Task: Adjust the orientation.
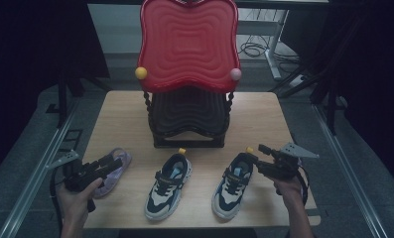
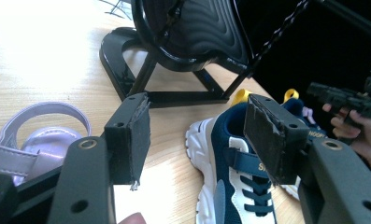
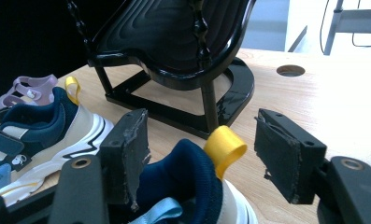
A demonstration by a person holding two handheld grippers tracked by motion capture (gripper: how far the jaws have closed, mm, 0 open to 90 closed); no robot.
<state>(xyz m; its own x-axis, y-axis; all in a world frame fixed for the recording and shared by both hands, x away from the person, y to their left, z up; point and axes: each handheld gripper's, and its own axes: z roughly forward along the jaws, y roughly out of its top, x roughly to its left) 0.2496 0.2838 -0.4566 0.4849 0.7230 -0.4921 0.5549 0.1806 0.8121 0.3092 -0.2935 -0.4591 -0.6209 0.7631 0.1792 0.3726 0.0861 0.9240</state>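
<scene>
While the right gripper (image 1: 254,154) holds its jaws apart around the heel of the right sneaker (image 1: 232,184) on the surface (image 1: 264,114), it should lower and close on the collar, not the yellow loop (image 3: 225,145).

— What does my table carry right now?

— I see a light wooden table (image 1: 120,119) with a round hole (image 3: 290,70) in its top. At the far middle stands a black rack (image 1: 188,121) with a red wavy tray (image 1: 188,42) on top.

— And nearer to me?

— Two navy-and-white sneakers lie side by side, toes toward me: one in the middle (image 1: 168,186), one to its right (image 1: 232,186), each with a yellow heel loop. At the near left I see a lilac sandal (image 1: 112,171) lying flat.
</scene>
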